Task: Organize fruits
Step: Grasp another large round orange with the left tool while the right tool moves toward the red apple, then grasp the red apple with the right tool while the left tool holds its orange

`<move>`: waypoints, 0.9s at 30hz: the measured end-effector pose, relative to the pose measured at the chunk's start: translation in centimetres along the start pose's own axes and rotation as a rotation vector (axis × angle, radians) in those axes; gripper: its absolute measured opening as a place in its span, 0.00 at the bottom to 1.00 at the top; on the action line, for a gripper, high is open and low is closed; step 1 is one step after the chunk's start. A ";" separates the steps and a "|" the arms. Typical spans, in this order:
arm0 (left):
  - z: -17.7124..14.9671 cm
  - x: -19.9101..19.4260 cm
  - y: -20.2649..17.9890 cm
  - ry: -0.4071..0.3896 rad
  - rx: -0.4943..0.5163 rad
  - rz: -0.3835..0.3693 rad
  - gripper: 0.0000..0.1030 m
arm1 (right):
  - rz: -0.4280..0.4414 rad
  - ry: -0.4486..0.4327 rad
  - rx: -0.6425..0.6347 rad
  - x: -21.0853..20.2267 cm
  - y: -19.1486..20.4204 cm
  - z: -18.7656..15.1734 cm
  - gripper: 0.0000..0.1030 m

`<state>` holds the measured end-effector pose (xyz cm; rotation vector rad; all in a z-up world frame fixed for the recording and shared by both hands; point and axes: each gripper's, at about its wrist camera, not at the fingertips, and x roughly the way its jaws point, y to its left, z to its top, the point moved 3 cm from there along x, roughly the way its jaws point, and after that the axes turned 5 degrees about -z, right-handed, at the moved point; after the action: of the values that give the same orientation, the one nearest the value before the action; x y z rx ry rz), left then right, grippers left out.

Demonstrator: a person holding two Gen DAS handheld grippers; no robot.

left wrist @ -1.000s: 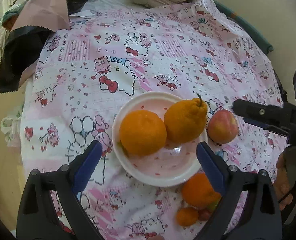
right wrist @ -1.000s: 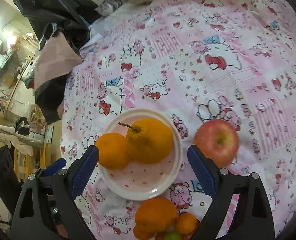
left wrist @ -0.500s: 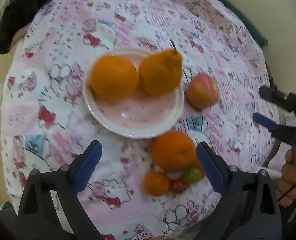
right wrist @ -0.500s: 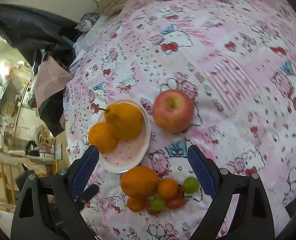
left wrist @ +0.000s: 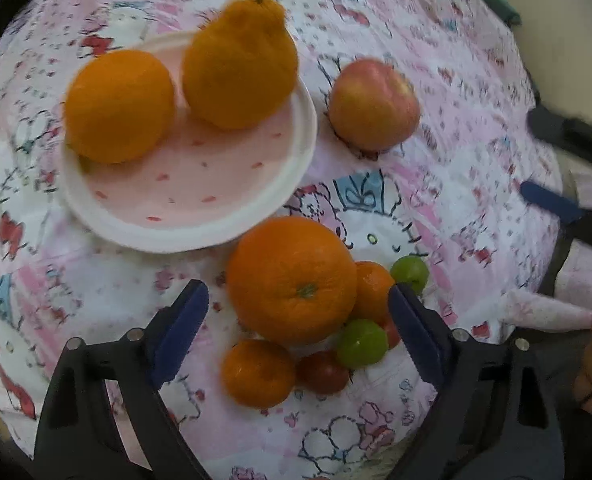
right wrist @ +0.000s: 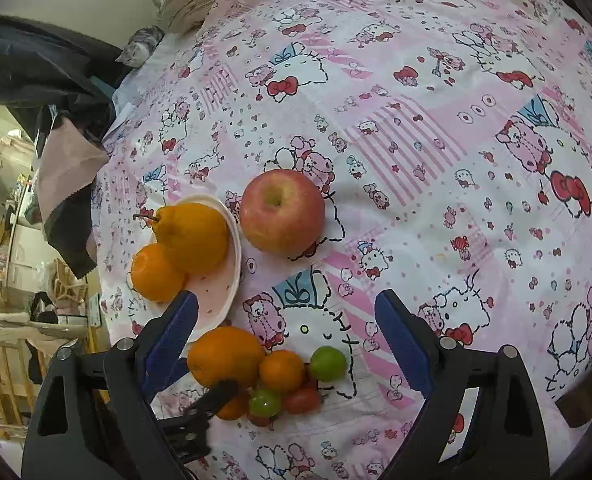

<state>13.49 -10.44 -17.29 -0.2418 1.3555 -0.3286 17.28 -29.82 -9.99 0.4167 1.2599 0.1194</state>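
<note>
Left wrist view
Left gripper [left wrist: 296, 322]: jaws spread wide with nothing between the pads, hovering above the loose pile of fruit.
Large orange [left wrist: 292, 279]: lies on the cloth between the two blue fingers, just below the plate's near rim.
Small fruits: a small mandarin [left wrist: 258, 373], a red tomato [left wrist: 323, 372] and a green fruit [left wrist: 361, 343] crowd against the large orange's near side; a second mandarin [left wrist: 373, 290] and another green one [left wrist: 409, 273] sit to its right.
Plate [left wrist: 216, 216]: white with a pink centre, holding a round orange [left wrist: 119, 106] and a stemmed, pear-shaped citrus [left wrist: 240, 69] that touch each other.
Apple [left wrist: 374, 105]: on the cloth just beside the plate's right edge, apart from the pile.
Right gripper: only blurred parts show at the right edge; from here I cannot tell how its jaws stand.

Right wrist view
Right gripper [right wrist: 286, 332]: jaws wide apart and empty, held over the bedspread [right wrist: 435, 128].
Apple [right wrist: 282, 216]: upright, stem hollow up, close against the plate's [right wrist: 232, 280] right rim.
Plate contents: the stemmed citrus [right wrist: 194, 236] leans on the round orange [right wrist: 156, 274].
Pile: the large orange [right wrist: 224, 354], a mandarin [right wrist: 282, 371], green fruits [right wrist: 327, 363] and tomatoes [right wrist: 301, 400] cluster near the cloth's front edge.
Left gripper: one dark fingertip overlaps the large orange's lower side.
</note>
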 end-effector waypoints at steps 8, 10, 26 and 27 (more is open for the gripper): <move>-0.1 0.8 -0.2 0.015 0.028 0.028 0.65 | -0.016 -0.004 -0.035 0.2 0.6 0.2 0.90; -0.4 0.2 -0.5 0.005 0.045 0.042 0.64 | -0.013 -0.007 -0.033 0.2 0.7 0.2 0.90; -0.1 -12.5 2.6 -0.174 0.019 0.067 0.64 | 0.101 0.002 0.110 0.5 0.4 1.9 0.90; -0.1 -13.2 3.2 -0.183 0.011 0.083 0.64 | 0.106 0.004 0.120 0.8 0.5 2.2 0.90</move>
<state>11.36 -2.58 -6.39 -0.2006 1.1797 -0.2384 19.71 -29.65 -9.99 0.5874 1.2528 0.1355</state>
